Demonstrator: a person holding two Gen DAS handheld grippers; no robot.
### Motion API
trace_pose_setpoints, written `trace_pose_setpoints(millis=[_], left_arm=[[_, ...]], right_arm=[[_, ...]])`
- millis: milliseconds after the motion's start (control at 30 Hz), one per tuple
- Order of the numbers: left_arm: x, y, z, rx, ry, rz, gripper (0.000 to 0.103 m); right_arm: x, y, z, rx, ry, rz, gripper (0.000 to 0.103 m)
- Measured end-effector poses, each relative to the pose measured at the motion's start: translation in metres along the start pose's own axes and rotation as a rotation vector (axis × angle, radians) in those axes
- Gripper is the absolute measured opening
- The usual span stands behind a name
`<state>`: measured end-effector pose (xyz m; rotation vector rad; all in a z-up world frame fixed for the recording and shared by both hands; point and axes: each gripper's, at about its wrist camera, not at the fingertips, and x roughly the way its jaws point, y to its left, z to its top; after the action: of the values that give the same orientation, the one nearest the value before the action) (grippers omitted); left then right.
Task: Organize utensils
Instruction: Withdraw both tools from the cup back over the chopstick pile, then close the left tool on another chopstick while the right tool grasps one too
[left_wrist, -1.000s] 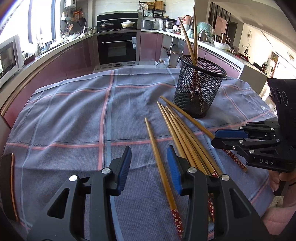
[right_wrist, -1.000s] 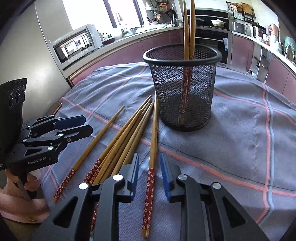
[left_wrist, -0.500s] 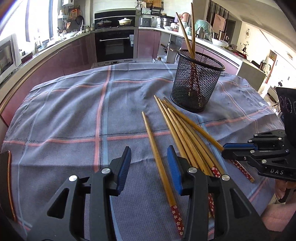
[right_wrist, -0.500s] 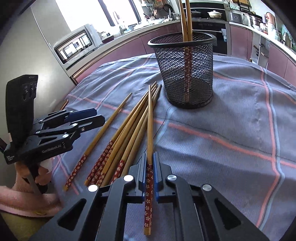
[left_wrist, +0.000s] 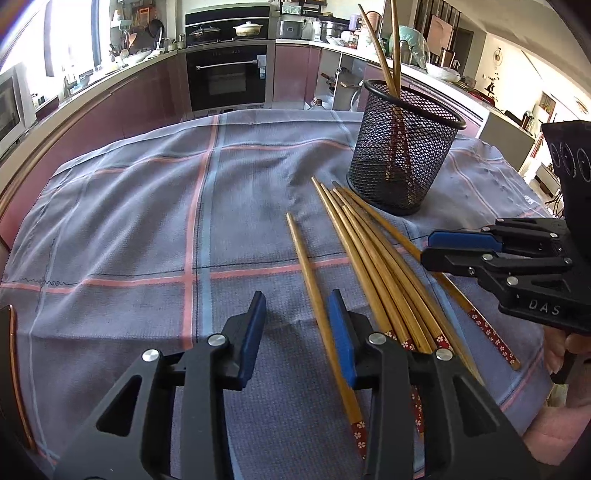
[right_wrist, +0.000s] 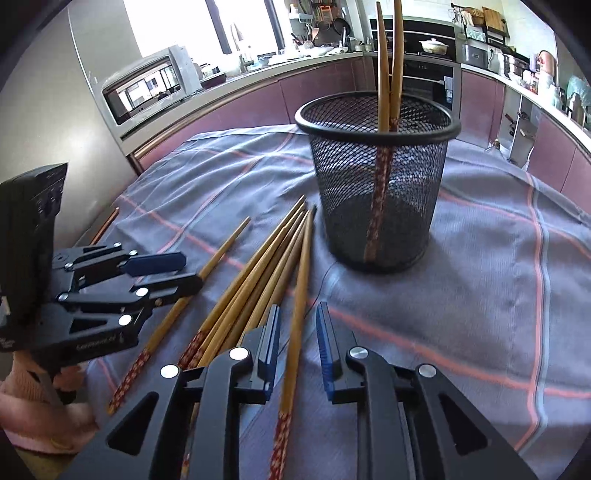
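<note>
Your right tongs (right_wrist: 297, 341) sit at the bottom centre of the right wrist view, and they have just been opening: a single chopstick (right_wrist: 300, 291) lies between the blue pads with a gap on either side, so nothing is clamped. Your left tongs (left_wrist: 297, 332) stand at a moderate gap at the bottom of the left wrist view and have just been narrowing (nothing lies between the pads; the lone chopstick (left_wrist: 314, 291) runs just past the right-hand pad).

Outward from there, a loose bundle of chopsticks (left_wrist: 373, 258) fans across the middle right of the left view, red flowered ends toward you, bare tips pointing at the black mesh holder (left_wrist: 400, 147) in the upper right. Two chopsticks (right_wrist: 388, 62) stand tilted in that holder, flowered ends down. Everything rests on a grey-blue checked cloth (left_wrist: 147, 221) over the counter. A hand in a pink sleeve (right_wrist: 22, 398) shows at lower left of the right view.
</note>
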<state>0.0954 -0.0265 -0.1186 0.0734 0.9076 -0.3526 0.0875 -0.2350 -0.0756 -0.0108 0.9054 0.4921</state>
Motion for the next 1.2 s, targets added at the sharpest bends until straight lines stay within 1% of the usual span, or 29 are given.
trace_pose_setpoints(millis=[233, 300, 433, 500, 633, 767, 867, 900, 1200], left_arm=[[0.007, -0.001, 0.006, 0.003, 0.013, -0.004, 0.034], [0.009, -0.002, 0.008, 0.003, 0.015, -0.001, 0.031], [0.013, -0.004, 0.012, 0.005, 0.017, 0.002, 0.029], [0.013, -0.005, 0.012, 0.006, 0.017, 0.004, 0.027], [0.016, -0.007, 0.014, 0.007, 0.018, 0.010, 0.022], [0.016, -0.007, 0.014, 0.005, 0.017, 0.012, 0.020], [0.016, -0.007, 0.014, -0.003, 0.017, 0.008, 0.012], [0.017, -0.007, 0.014, -0.004, 0.018, 0.006, 0.011], [0.015, -0.008, 0.012, -0.017, 0.017, -0.009, 0.007]], right_arm=[[0.013, 0.002, 0.011, -0.020, 0.018, -0.011, 0.018], [0.017, 0.004, 0.012, -0.023, 0.026, -0.017, 0.016], [0.020, 0.006, 0.011, -0.033, 0.028, -0.030, 0.015], [0.020, 0.006, 0.011, -0.038, 0.026, -0.039, 0.012], [0.021, 0.005, 0.011, -0.024, 0.021, -0.030, 0.007], [0.021, 0.004, 0.010, -0.018, 0.017, -0.026, 0.007], [0.020, 0.003, 0.009, -0.014, 0.015, -0.023, 0.007], [0.019, 0.003, 0.009, -0.012, 0.014, -0.021, 0.007], [0.009, 0.001, 0.008, -0.005, -0.010, 0.000, 0.006]])
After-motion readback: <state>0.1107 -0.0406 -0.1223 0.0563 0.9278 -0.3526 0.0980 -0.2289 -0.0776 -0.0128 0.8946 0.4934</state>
